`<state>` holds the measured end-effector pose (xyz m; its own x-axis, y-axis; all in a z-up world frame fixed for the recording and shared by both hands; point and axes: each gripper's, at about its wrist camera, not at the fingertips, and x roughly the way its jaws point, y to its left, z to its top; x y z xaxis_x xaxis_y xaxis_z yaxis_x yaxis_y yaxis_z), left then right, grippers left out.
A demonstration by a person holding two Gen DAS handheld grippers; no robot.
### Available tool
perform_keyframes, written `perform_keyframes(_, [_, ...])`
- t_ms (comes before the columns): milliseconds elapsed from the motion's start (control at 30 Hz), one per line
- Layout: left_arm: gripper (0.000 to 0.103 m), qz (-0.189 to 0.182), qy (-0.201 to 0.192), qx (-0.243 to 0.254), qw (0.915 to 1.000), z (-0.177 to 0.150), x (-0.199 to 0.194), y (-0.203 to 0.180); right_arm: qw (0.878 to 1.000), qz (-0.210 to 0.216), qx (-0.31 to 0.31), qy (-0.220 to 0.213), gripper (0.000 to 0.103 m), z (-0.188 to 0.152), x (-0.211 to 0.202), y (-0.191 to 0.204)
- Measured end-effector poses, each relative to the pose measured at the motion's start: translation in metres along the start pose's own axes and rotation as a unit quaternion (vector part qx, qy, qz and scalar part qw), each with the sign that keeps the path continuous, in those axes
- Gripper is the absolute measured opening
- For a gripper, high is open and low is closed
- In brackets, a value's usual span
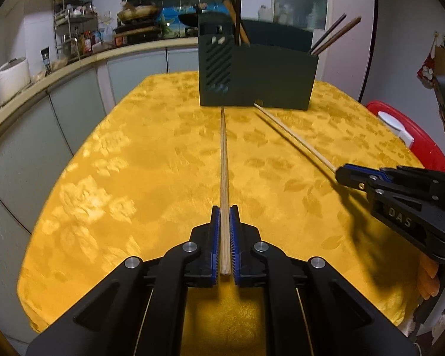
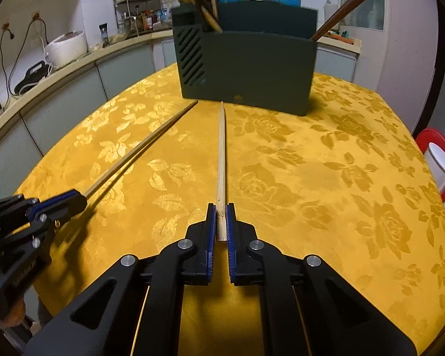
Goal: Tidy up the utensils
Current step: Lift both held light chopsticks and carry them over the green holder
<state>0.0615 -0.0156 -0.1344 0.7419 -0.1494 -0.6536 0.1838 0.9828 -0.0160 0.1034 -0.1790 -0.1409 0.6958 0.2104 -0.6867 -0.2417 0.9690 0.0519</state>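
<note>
Two sets of black tongs with blue pads each clamp the butt end of a pale wooden chopstick above a counter draped in a gold floral cloth (image 1: 109, 160). The left tongs (image 1: 225, 207) grip one chopstick (image 1: 224, 154) that runs straight ahead, its tip near the base of a dark green utensil holder (image 1: 270, 77). The right tongs (image 2: 221, 206) are closed on a second chopstick (image 2: 221, 148), likewise aimed at the holder, its tip just short of the front wall. The two sticks converge toward the holder without touching. Darker chopsticks (image 2: 344, 12) stand tilted in the holder's right compartment and more in its left. A red container with a white lid (image 2: 439, 160) sits off the counter's right edge.
</note>
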Motion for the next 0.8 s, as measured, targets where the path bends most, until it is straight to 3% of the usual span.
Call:
perform_keyframes(267, [0.006, 0.004, -0.046, 0.019, 0.9988, 0.028, -0.038, 0.001, 0.999, 0.018, 0.024, -0.04, 0.008, 0.008, -0.043, -0.019])
perform_keyframes(333, [0.006, 0.004, -0.053, 0.023, 0.9983, 0.034, -0.045, 0.001, 0.999, 0.027, 0.026, -0.034, 0.008, 0.01, -0.045, -0.021])
perform_keyframes(600, [0.006, 0.008, -0.064, 0.026, 0.9976, 0.041, -0.054, 0.0, 1.0, -0.003, 0.015, 0.021, 0.008, -0.016, -0.02, -0.022])
perform_keyframes(800, [0.006, 0.005, -0.067, 0.025, 0.9974, 0.041, -0.058, 0.0, 1.0, -0.008, 0.005, 0.022, 0.008, -0.036, -0.012, -0.022])
